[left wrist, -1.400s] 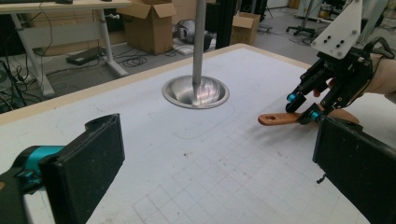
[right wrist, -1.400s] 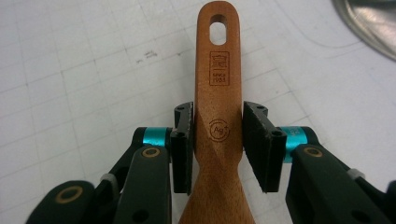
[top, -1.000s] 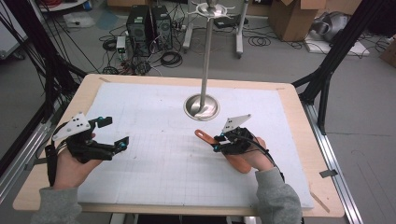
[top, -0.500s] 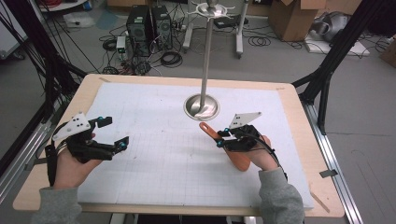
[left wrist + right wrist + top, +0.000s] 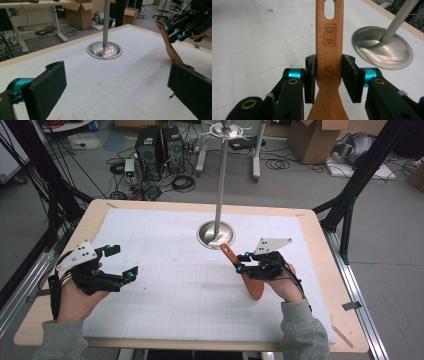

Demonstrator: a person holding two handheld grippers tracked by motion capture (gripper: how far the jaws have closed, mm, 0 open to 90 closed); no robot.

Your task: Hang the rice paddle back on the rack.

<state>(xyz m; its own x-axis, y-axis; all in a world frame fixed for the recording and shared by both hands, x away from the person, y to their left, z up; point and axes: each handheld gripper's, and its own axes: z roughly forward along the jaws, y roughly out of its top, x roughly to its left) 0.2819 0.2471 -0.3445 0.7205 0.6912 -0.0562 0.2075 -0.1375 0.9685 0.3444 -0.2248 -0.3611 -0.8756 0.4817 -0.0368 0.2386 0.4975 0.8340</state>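
A brown wooden spatula (image 5: pixel 252 287) is on the right side of the white grid mat, its handle end with a slot (image 5: pixel 329 10) pointing toward the metal stand. My right gripper (image 5: pixel 241 262) is shut on the spatula's neck (image 5: pixel 329 50), one pad on each edge. From the left gripper view the spatula (image 5: pixel 170 47) slants upward in the right gripper (image 5: pixel 180 30). My left gripper (image 5: pixel 123 261) hovers over the mat's left side, its jaws wide apart (image 5: pixel 120 85) with nothing between them.
A metal stand with a round dished base (image 5: pixel 216 234) and a tall pole (image 5: pixel 220 185) rises at the mat's far middle, just beyond the spatula's handle. The white mat (image 5: pixel 165 295) covers a wooden table (image 5: pixel 320 235). Cables, computers and boxes lie on the floor behind.
The right gripper has risen and shifted to the right with the spatula in it, the handle end now nearer the stand's base. The left gripper has stayed put.
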